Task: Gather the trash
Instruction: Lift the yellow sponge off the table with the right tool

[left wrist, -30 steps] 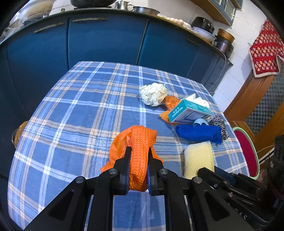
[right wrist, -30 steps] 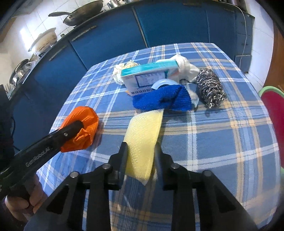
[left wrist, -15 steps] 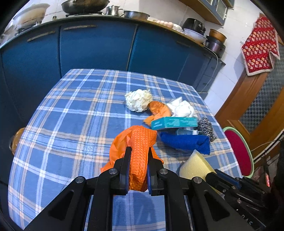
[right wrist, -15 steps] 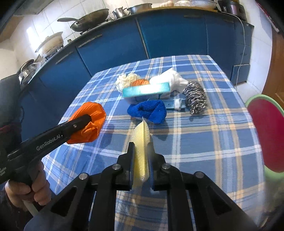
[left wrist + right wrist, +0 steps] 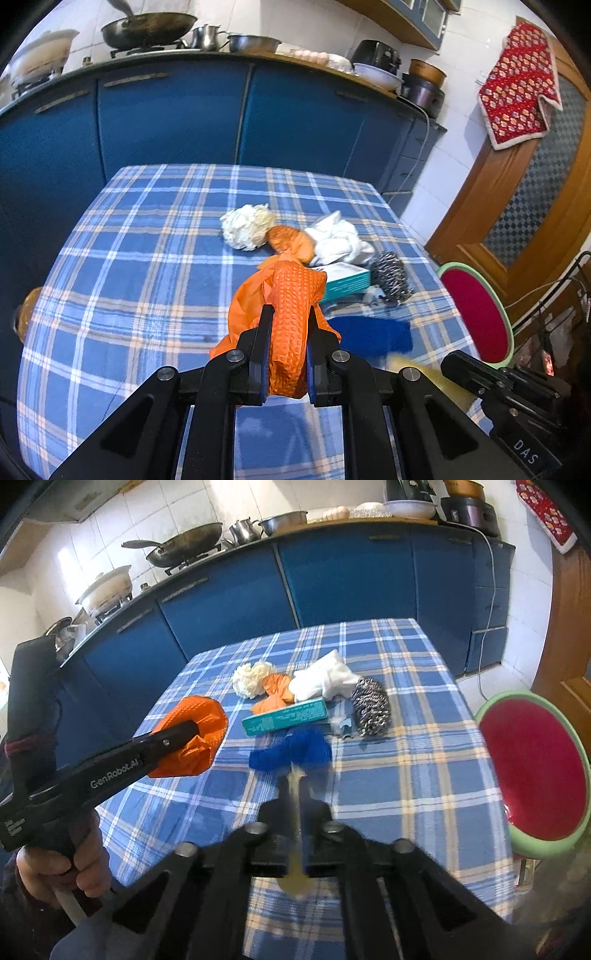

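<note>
A: What do the tongs hold?

B: The left gripper point(image 5: 286, 332) pinches an orange glove point(image 5: 291, 295), limp and light, at mid-fold. The right gripper point(image 5: 293, 794) squeezes a yellow sponge point(image 5: 294, 878) flat.

A: What's left?

B: At twelve o'clock on the table point(image 5: 406, 775): a soft blue cloth point(image 5: 291, 753) and a springy steel scourer point(image 5: 369, 705). Pinch each at its middle.

Blue cabinets point(image 5: 177, 122), white tiled wall point(image 5: 122, 528), seemingly.

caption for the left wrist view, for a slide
Left gripper clamps an orange glove above the plaid tablecloth, remaining clutter beyond.
</note>
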